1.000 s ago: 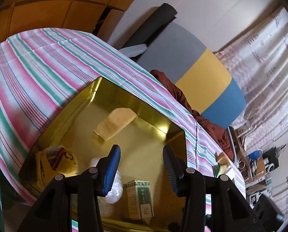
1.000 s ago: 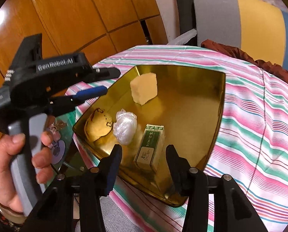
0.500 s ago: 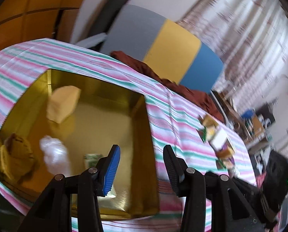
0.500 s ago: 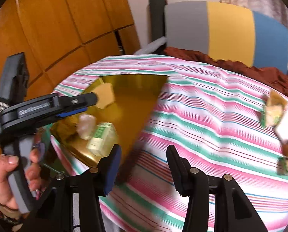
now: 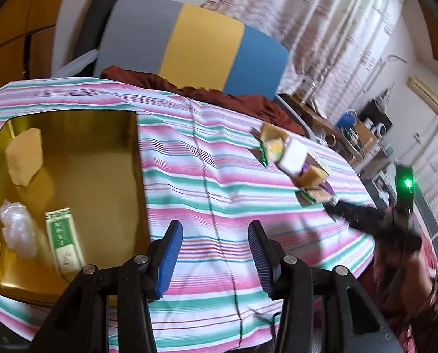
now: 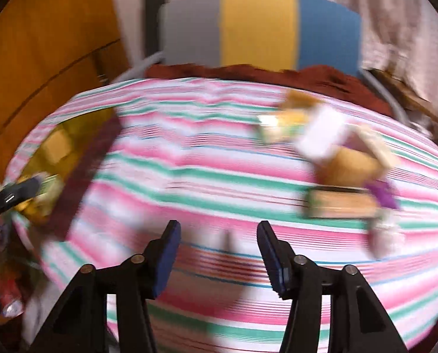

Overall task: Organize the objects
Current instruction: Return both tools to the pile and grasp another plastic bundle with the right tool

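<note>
A gold tray (image 5: pixel 107 158) lies at the table's left end and holds a yellow sponge (image 5: pixel 23 156), a clear plastic wad (image 5: pixel 16 229) and a green-and-white box (image 5: pixel 63 241). A cluster of small packets and boxes (image 5: pixel 295 161) lies at the right on the striped cloth; it also shows, blurred, in the right wrist view (image 6: pixel 336 158). My left gripper (image 5: pixel 216 256) is open and empty over the cloth just right of the tray. My right gripper (image 6: pixel 219 256) is open and empty above the cloth, left of the cluster; it also shows from the side in the left wrist view (image 5: pixel 330 206).
A pink, green and white striped cloth (image 5: pixel 219 176) covers the table. A grey, yellow and blue chair back (image 5: pixel 189 44) with a red-brown cloth (image 5: pixel 207 94) stands behind it. A cluttered desk (image 5: pixel 354 135) stands at the far right. Wooden panels (image 6: pixel 42 44) are at the left.
Both grippers have swung right, away from the tray toward the cluster of packets. The tray has slid to the left in both views. Both stay open and empty.
</note>
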Demonstrator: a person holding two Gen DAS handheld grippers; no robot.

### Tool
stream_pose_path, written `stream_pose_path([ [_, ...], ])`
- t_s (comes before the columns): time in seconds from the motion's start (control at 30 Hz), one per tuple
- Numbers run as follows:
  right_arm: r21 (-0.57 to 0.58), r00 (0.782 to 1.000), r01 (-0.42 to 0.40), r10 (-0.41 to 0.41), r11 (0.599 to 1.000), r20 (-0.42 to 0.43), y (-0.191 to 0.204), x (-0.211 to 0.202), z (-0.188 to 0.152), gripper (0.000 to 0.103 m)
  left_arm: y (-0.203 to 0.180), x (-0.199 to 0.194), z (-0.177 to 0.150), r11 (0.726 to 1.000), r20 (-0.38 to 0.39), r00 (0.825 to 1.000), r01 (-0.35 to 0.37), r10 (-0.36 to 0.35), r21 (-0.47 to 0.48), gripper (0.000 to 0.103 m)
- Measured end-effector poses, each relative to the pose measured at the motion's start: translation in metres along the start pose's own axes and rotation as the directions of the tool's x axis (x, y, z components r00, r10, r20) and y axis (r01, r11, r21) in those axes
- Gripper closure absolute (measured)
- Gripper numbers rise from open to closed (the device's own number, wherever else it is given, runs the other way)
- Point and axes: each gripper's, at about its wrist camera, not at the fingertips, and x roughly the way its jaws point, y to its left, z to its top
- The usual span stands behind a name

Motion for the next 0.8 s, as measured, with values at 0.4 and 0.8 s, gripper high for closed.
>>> stream_pose_path([
  [0.4, 0.104, 0.956, 0.284, -0.273, 0.953, -0.108, -0.148, 0.028, 0.002, 0.048, -0.039, 0.025, -0.015, 0.997, -0.091, 0.996, 0.03, -0.023, 0.071, 0.056],
  [0.8, 0.165, 0.957, 0.255, -0.225, 0.953, -0.182, -0.171, 0.057, -0.002, 0.065, -0.076, 0.072, -0.009, 0.989, -0.194, 0.979, 0.084, -0.059, 0.124, 0.056],
])
